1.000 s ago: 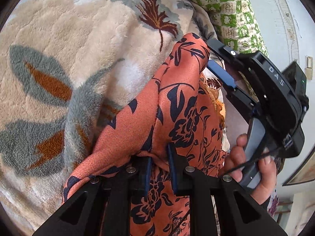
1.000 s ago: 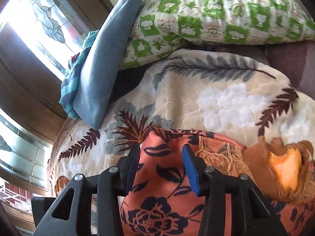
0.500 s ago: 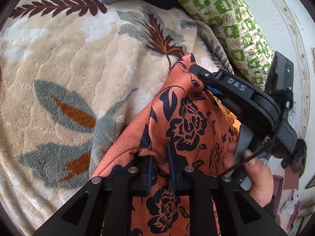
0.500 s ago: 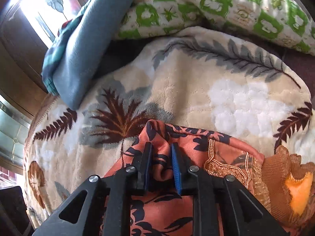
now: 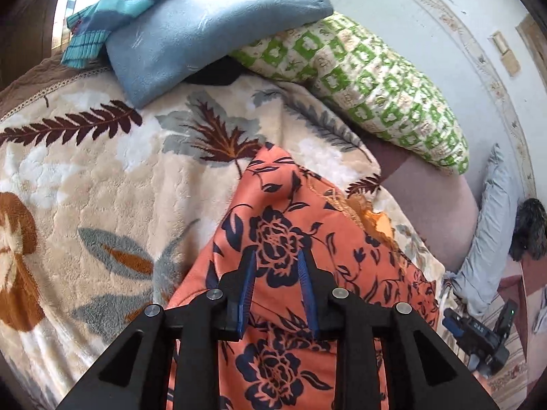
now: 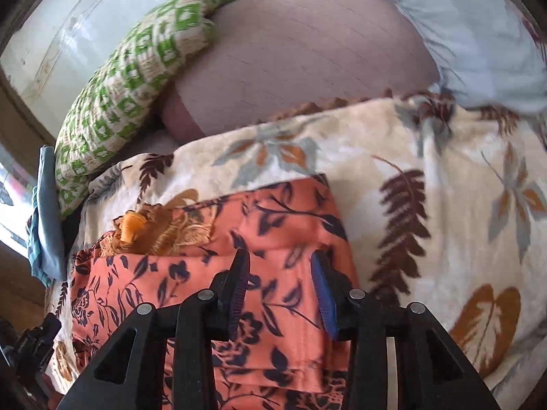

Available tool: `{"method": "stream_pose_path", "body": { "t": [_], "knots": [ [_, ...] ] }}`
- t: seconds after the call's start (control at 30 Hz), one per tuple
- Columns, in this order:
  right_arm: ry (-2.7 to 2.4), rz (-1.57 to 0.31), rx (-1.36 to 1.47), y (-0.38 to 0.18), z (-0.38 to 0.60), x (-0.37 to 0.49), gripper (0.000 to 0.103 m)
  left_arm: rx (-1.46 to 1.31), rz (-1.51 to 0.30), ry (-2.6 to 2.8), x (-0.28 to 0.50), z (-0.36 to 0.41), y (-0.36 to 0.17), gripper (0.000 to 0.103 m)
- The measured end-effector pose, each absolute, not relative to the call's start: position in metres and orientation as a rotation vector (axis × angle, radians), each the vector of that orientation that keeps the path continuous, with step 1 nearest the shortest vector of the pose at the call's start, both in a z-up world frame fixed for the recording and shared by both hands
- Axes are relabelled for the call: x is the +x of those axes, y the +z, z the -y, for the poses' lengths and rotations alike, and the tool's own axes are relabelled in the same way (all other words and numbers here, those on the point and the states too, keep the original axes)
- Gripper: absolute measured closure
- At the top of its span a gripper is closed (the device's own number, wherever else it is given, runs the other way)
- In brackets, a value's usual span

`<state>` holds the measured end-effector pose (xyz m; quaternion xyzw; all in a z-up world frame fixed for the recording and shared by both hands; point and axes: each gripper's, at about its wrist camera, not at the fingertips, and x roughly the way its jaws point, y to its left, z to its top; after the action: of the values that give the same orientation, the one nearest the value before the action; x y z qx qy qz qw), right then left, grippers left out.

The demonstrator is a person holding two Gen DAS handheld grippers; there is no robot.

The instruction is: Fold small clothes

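Observation:
An orange garment with dark blue flowers (image 5: 283,239) lies folded on a beige leaf-patterned blanket (image 5: 85,188). It has a lace-trimmed orange neckline (image 5: 376,218). My left gripper (image 5: 275,256) is open just above the cloth and holds nothing. In the right wrist view the same garment (image 6: 290,225) lies folded with its neckline (image 6: 154,232) at the left. My right gripper (image 6: 280,259) is open over the garment's fold and holds nothing. The right gripper also shows far right in the left wrist view (image 5: 478,338), off the bed.
A green-checked pillow (image 5: 369,78) and a blue folded cloth (image 5: 191,34) with a striped knit (image 5: 130,3) lie at the blanket's far edge. A mauve mattress (image 6: 307,61) and a pale blue cloth (image 6: 478,44) lie beyond the blanket.
Both grippers were shut on the garment's edge; both have let go and opened. The garment now lies folded on the blanket. The right gripper has moved away to the right.

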<state>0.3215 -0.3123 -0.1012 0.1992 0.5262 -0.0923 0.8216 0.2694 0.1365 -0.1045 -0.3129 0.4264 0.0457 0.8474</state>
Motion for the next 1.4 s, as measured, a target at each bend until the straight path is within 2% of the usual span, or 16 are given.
{"method": "stream_pose_path", "body": {
  "t": [0.17,0.2,0.23,0.33,0.47,0.6,0.7,0.8,0.83,0.9,0.97,1.07,1.13,1.2,1.27,1.4],
  "knots": [
    [-0.166,-1.166,0.34,-0.123,0.294,0.323,0.067,-0.653,-0.979,0.143,0.288,-0.129,-0.126,0.078],
    [-0.15,-1.163,0.283,-0.121,0.287,0.322,0.087,-0.646,-0.974,0.143,0.289,-0.127,-0.124,0.078],
    [-0.133,-1.126,0.253,-0.114,0.281,0.322,0.1,-0.636,-0.964,0.141,0.289,-0.125,-0.121,0.078],
    [-0.165,-0.984,0.288,-0.093,0.291,0.318,0.101,-0.604,-0.956,0.136,0.291,-0.122,-0.12,0.074],
    [-0.231,-1.154,0.214,-0.129,0.298,0.328,0.097,-0.562,-1.043,0.145,0.301,-0.114,-0.14,0.076],
    [-0.189,-0.991,0.28,-0.099,0.29,0.301,0.091,-0.598,-0.939,0.078,0.29,-0.113,-0.113,0.074],
    [-0.117,-0.959,0.368,-0.094,0.282,0.279,0.088,-0.539,-0.952,0.052,0.29,-0.101,-0.115,0.066],
    [-0.146,-1.057,0.37,-0.121,0.28,0.27,0.09,-0.512,-1.09,0.048,0.302,-0.091,-0.144,0.067],
    [-0.168,-1.116,0.368,-0.137,0.281,0.269,0.094,-0.475,-1.08,0.062,0.303,-0.087,-0.145,0.069],
    [-0.171,-1.091,0.425,-0.14,0.285,0.264,0.096,-0.416,-1.079,0.064,0.303,-0.081,-0.139,0.069],
    [-0.176,-1.095,0.465,-0.126,0.284,0.262,0.088,-0.428,-1.098,0.042,0.3,-0.083,-0.136,0.069],
    [-0.168,-1.066,0.441,-0.089,0.283,0.245,0.085,-0.566,-1.134,-0.005,0.286,-0.102,-0.124,0.069],
    [-0.176,-1.035,0.435,-0.064,0.29,0.221,0.065,-0.601,-1.173,-0.048,0.272,-0.115,-0.112,0.069],
    [-0.19,-1.014,0.449,-0.046,0.302,0.191,0.055,-0.571,-1.221,-0.049,0.255,-0.127,-0.102,0.066],
    [-0.195,-1.012,0.476,-0.037,0.317,0.16,0.051,-0.553,-1.271,-0.059,0.234,-0.14,-0.097,0.058],
    [-0.239,-1.031,0.555,-0.038,0.353,0.105,0.049,-0.563,-1.333,-0.035,0.189,-0.162,-0.096,0.058]
  ]
}}
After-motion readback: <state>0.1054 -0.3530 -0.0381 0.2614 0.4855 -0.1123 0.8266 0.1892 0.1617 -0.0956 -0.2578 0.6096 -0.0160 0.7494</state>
